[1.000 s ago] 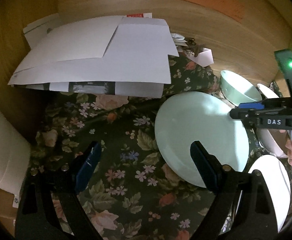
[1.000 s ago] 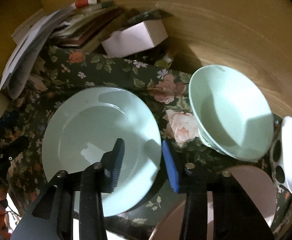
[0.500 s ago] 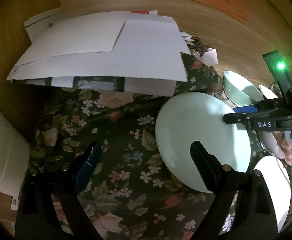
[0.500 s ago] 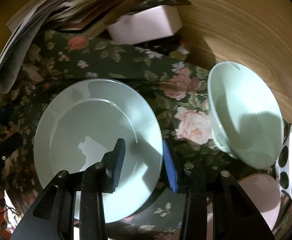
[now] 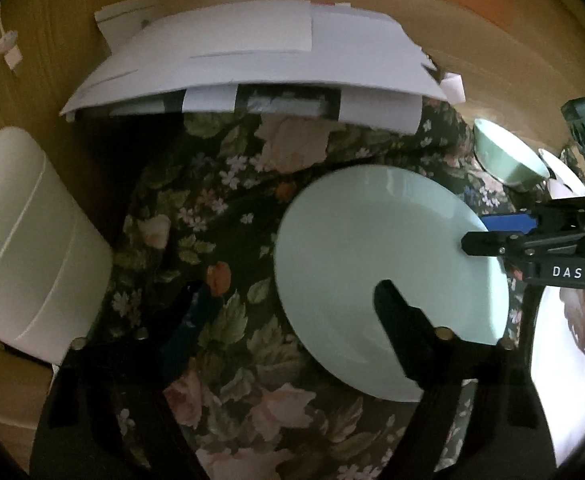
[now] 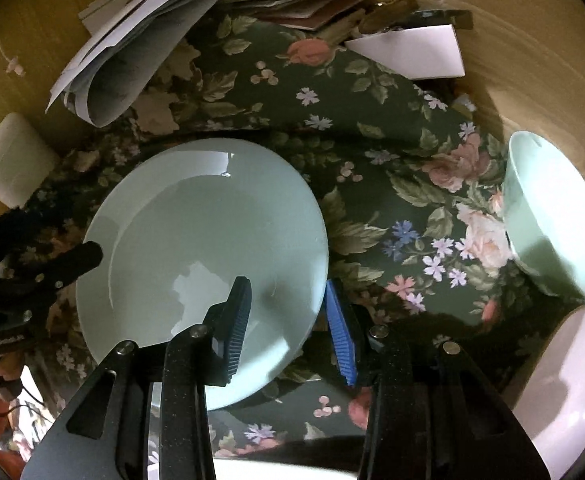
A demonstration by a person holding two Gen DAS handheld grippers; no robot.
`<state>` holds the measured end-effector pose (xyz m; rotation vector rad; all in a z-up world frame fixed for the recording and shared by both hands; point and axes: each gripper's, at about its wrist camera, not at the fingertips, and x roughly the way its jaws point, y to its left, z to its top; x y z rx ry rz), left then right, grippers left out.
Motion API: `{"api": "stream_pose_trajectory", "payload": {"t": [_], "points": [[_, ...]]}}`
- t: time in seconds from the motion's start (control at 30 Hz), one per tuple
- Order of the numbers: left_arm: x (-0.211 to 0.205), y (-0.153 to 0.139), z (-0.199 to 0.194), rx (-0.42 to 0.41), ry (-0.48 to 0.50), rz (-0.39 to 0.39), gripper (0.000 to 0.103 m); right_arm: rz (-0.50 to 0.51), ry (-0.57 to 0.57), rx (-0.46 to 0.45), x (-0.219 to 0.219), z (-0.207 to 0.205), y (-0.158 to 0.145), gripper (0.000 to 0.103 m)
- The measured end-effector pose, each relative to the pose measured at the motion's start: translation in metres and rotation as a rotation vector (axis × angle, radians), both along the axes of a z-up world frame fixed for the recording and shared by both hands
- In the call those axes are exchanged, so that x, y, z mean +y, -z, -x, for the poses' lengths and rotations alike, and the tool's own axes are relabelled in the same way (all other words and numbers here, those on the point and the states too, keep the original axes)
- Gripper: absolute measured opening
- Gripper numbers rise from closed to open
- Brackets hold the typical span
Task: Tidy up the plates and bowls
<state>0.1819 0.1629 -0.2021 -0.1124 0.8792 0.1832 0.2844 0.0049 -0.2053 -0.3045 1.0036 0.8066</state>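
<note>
My right fingers (image 6: pixel 288 324) pinch the near rim of the green plate (image 6: pixel 208 248) on the flowered bench (image 6: pixel 372 140), while my left fingers (image 5: pixel 292 312), closing on nothing, straddle its opposite edge.

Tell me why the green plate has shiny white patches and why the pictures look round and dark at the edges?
Right wrist view: the green plate reflects a light from above, making white glare patches, and the gripper's finger casts a shadow on it. Left wrist view: the same plate looks evenly lit, while the papers at the back look slightly smeared. Both views: the fisheye lens bends straight lines and leaves black corners.
</note>
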Motion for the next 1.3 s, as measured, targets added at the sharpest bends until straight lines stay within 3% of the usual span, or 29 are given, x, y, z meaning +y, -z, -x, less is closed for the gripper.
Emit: {"api": "stream_pose_trajectory", "payload": {"t": [0.17, 0.3, 0.77, 1.3], "points": [[0.007, 0.007, -0.005, 0.029, -0.003, 0.061, 0.058, -0.02, 0.014, 0.049, -0.01, 0.0, 0.01, 0.036], [0.011, 0.016, -0.01, 0.051, -0.011, 0.106, 0.045, -0.009, 0.002, 0.028, -0.02, -0.008, 0.02, 0.036], [-0.004, 0.019, -0.017, 0.039, 0.011, 0.118, 0.042, -0.027, 0.009, -0.023, -0.019, 0.013, 0.003, 0.034], [-0.02, -0.028, 0.023, -0.06, 0.064, 0.093, 0.042, -0.111, 0.053, -0.089, -0.058, 0.031, -0.031, 0.033]]}}
